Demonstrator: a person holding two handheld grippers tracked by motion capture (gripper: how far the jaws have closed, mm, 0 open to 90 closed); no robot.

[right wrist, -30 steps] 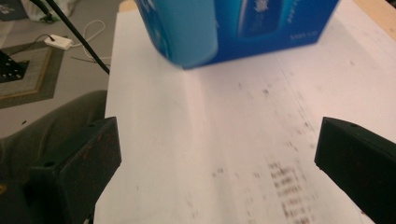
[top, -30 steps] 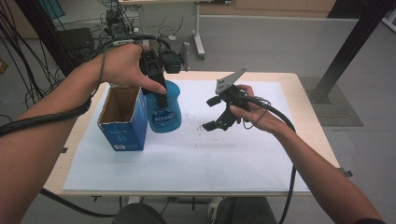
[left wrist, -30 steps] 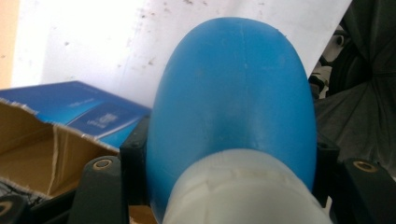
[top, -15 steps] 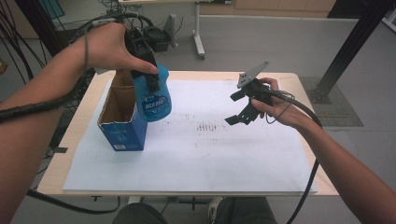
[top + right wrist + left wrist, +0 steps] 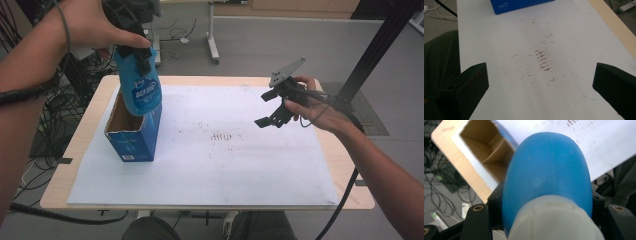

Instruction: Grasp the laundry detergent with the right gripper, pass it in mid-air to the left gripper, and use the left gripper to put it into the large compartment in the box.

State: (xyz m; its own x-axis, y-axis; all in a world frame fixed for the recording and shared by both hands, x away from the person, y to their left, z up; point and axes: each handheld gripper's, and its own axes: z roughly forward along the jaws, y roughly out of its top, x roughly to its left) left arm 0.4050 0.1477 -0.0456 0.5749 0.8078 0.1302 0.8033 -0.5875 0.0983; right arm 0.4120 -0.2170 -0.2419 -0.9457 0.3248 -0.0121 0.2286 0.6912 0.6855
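Only the open blue box (image 5: 131,131) stands at the white sheet's (image 5: 225,165) left edge; everywhere else lies passable.

Smooth blue plastic bottle (image 5: 139,82), matt cardboard box (image 5: 131,141), seemingly paper sheet (image 5: 225,165), scuffed.

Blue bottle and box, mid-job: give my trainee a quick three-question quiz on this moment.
1. True or false: the left gripper is shut on the blue bottle.
2. Where does the bottle hang? A) lying flat on the white sheet B) in the air above the open blue box C) in the right gripper
3. Fill in: the right gripper's jaws stand ____ with nothing between them.

Key
1. True: in the left gripper view the black jaws clamp both sides of the bottle near its white cap.
2. B: its base is over the box's open top.
3. Open, above the stained sheet.
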